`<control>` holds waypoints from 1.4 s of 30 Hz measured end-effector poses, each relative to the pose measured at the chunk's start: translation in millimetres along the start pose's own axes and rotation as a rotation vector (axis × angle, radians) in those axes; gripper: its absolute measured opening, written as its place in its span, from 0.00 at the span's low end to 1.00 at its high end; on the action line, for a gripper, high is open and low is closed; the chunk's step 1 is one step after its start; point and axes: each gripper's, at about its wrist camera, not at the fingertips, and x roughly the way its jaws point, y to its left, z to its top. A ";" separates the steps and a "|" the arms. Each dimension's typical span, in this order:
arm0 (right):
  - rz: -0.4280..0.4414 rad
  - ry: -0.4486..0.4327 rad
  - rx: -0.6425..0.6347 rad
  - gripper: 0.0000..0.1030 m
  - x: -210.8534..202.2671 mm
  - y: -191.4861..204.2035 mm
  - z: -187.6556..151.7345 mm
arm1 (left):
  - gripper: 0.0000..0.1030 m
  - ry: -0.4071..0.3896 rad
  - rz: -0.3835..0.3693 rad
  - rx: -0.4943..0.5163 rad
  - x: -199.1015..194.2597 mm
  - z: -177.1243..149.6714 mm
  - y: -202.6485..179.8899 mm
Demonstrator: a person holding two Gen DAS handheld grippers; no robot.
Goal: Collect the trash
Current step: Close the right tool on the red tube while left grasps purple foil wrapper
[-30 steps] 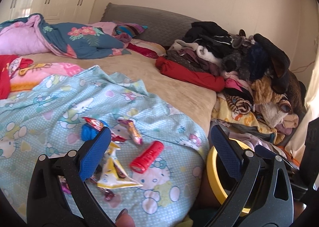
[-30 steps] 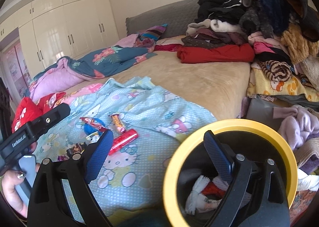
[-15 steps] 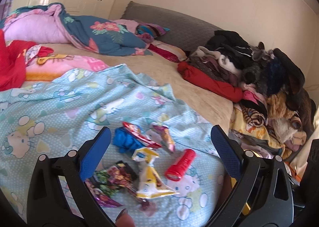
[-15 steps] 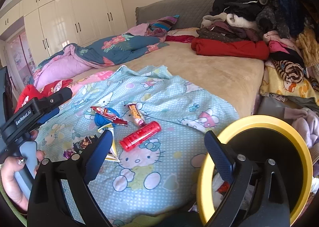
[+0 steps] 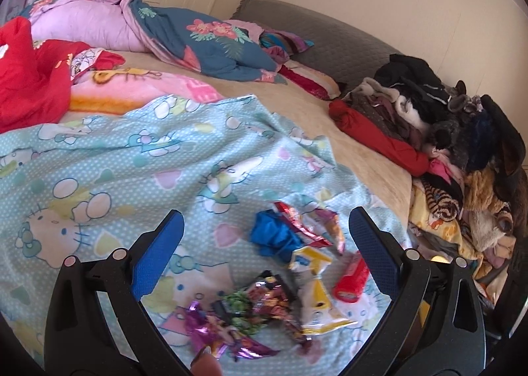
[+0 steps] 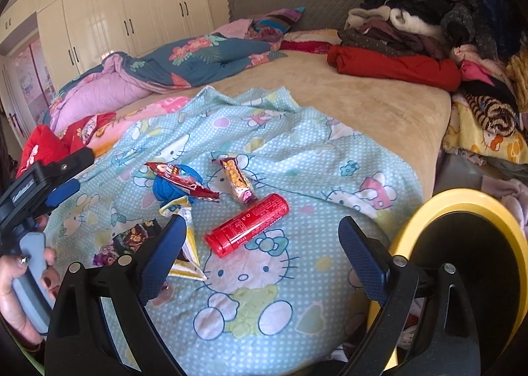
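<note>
Trash lies on a light-blue cartoon-cat blanket (image 6: 290,151): a red tube (image 6: 247,225) (image 5: 352,278), a red wrapper (image 6: 180,178) over a crumpled blue piece (image 5: 275,237), an orange snack bar (image 6: 236,183), a yellow-white wrapper (image 5: 315,287) (image 6: 186,244) and purple-green foil wrappers (image 5: 247,313). My left gripper (image 5: 265,240) hangs open above the pile, nothing between its fingers. My right gripper (image 6: 259,250) is open too, just short of the red tube. A yellow-rimmed black bin (image 6: 462,250) stands at the bed's right edge. The left gripper also shows in the right wrist view (image 6: 49,184), held by a hand.
A folded pink and blue floral quilt (image 5: 158,29) and red clothing (image 5: 29,85) lie at the far left of the bed. A tall heap of clothes (image 5: 445,131) fills the right side. White wardrobes (image 6: 109,13) line the far wall.
Both grippers have moved left and closer over the blanket. The trash pile now sits between the left gripper's fingers in view, and the bin has slid to the right edge of the right wrist view.
</note>
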 end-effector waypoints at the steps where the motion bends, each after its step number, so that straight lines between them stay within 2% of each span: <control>1: 0.000 0.009 0.005 0.88 4.5 -0.2 0.7 | 0.89 0.012 0.004 -0.003 2.1 -0.7 4.2; 3: 0.005 0.030 0.020 0.88 15.6 -0.1 1.7 | 0.89 0.033 0.009 -0.014 6.1 -2.2 11.0; 9: 0.005 0.085 0.070 0.87 45.5 -3.8 5.2 | 0.79 0.093 -0.002 0.005 7.9 -12.3 27.1; 19: 0.025 0.162 0.129 0.76 83.2 -6.8 6.9 | 0.72 0.204 -0.020 -0.046 -5.3 -44.1 46.7; 22: 0.029 0.196 0.139 0.68 95.1 -6.3 3.7 | 0.72 0.229 -0.030 -0.051 -5.2 -53.5 44.2; 24: 0.042 0.215 0.153 0.59 100.4 -7.4 -0.1 | 0.72 0.235 -0.032 -0.039 -5.0 -56.7 39.9; 30: 0.097 0.206 0.139 0.44 96.4 -2.0 -5.8 | 0.72 0.272 -0.012 -0.026 1.7 -66.6 27.5; 35: 0.144 0.198 0.137 0.37 88.9 1.1 -7.8 | 0.65 0.307 0.021 -0.003 9.8 -76.8 19.9; 41: 0.181 0.163 0.146 0.35 68.8 -0.4 -8.5 | 0.48 0.313 0.035 -0.017 14.0 -81.0 22.5; 42: 0.188 0.155 0.148 0.34 64.5 -1.2 -8.6 | 0.41 0.311 0.041 -0.023 13.9 -80.3 24.7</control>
